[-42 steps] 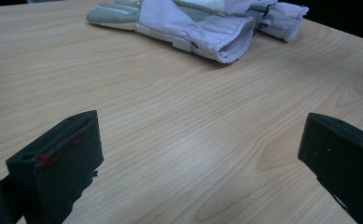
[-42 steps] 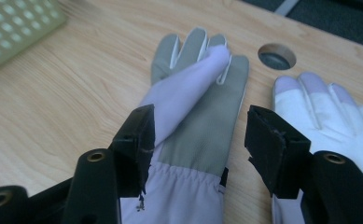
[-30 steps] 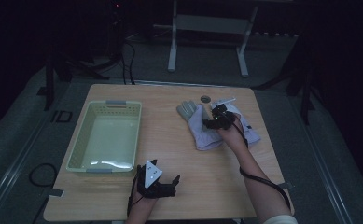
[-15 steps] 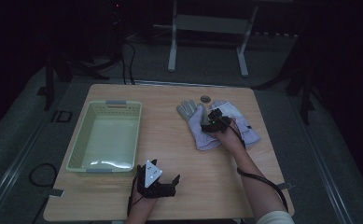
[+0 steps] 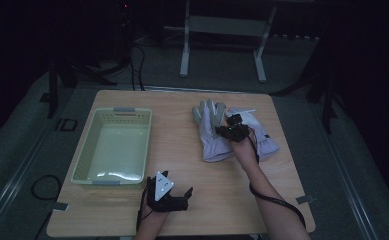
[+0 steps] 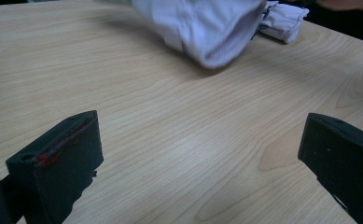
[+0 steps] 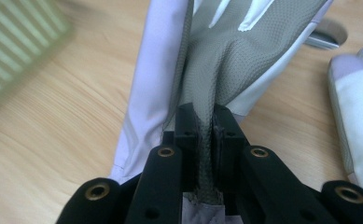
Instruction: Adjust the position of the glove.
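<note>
A pale lilac glove (image 5: 209, 135) with a grey palm lies on the wooden table (image 5: 132, 205), fingers pointing away. My right gripper (image 5: 232, 131) sits over its right side. In the right gripper view its jaws have just been closing, and the right gripper (image 7: 206, 116) is now shut on a raised fold of the glove's grey palm fabric (image 7: 226, 56). A second glove (image 5: 264, 142) lies just to the right, partly under the hand. My left gripper (image 5: 172, 192) rests near the table's front edge. It (image 6: 202, 135) stands open with bare wood between the jaws and the glove's cuff (image 6: 207, 28) farther ahead.
A pale green slatted basket (image 5: 84, 165) stands empty on the left half of the table, also blurred at the left edge of the right gripper view (image 7: 16, 42). A small shiny round object (image 7: 326, 35) lies beyond the gloves. Dark floor and a metal stand (image 5: 222, 25) lie behind the table.
My right gripper has shifted left over the left glove and its jaws have closed on the palm fabric. The left gripper has stayed where it was.
</note>
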Demonstrator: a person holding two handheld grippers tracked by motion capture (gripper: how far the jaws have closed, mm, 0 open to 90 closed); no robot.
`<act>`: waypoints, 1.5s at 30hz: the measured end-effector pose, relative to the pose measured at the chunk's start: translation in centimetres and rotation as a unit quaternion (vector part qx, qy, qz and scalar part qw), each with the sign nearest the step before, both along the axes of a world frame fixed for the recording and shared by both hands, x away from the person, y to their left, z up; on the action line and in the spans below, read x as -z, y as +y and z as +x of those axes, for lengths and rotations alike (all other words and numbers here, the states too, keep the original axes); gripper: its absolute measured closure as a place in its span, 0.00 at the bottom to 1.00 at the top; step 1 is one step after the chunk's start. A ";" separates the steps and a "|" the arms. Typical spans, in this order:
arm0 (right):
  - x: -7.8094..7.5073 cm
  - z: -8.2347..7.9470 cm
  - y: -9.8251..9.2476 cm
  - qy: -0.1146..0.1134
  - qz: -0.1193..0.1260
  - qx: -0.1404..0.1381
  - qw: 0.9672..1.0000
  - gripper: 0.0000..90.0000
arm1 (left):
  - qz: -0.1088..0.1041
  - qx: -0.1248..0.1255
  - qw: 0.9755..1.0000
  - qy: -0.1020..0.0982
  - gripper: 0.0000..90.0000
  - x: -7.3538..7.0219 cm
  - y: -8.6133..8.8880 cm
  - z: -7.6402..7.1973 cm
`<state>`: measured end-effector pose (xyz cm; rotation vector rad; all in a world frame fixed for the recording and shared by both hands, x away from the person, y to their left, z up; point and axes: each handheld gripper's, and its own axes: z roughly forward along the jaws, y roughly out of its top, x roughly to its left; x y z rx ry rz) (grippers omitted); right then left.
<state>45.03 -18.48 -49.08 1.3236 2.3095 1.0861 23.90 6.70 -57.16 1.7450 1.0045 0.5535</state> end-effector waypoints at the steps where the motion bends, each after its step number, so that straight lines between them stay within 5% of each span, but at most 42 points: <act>1: -0.6 -0.5 0.0 -0.005 0.010 0.005 1.000 0.92 | 0.001 0.000 1.000 0.000 0.00 0.0 0.0 0.0; 7: -3.0 -3.6 0.1 -0.022 0.065 0.022 0.997 0.92 | 0.000 0.000 1.000 -0.001 0.00 0.0 0.0 0.0; 12: -3.4 -5.9 0.5 -0.042 0.076 0.021 0.996 0.92 | 0.002 0.000 1.000 -0.001 0.00 0.0 0.0 -0.1; 18: -1.6 -8.1 1.0 -0.034 0.101 0.038 0.994 0.92 | 0.002 0.001 1.000 -0.002 0.00 0.0 -0.1 -0.1; 24: 0.6 -8.6 2.5 -0.014 0.111 0.042 0.993 0.92 | 0.005 0.003 1.000 -0.003 0.00 0.0 -0.1 -0.1; 34: 3.6 -8.9 4.6 0.003 0.078 0.037 0.996 0.91 | 0.005 0.004 1.000 -0.003 0.00 0.0 -0.1 -0.1; 45: 6.4 -8.5 4.0 0.022 0.056 0.061 0.996 0.81 | 0.005 0.005 1.000 -0.003 0.00 0.0 -0.1 -0.1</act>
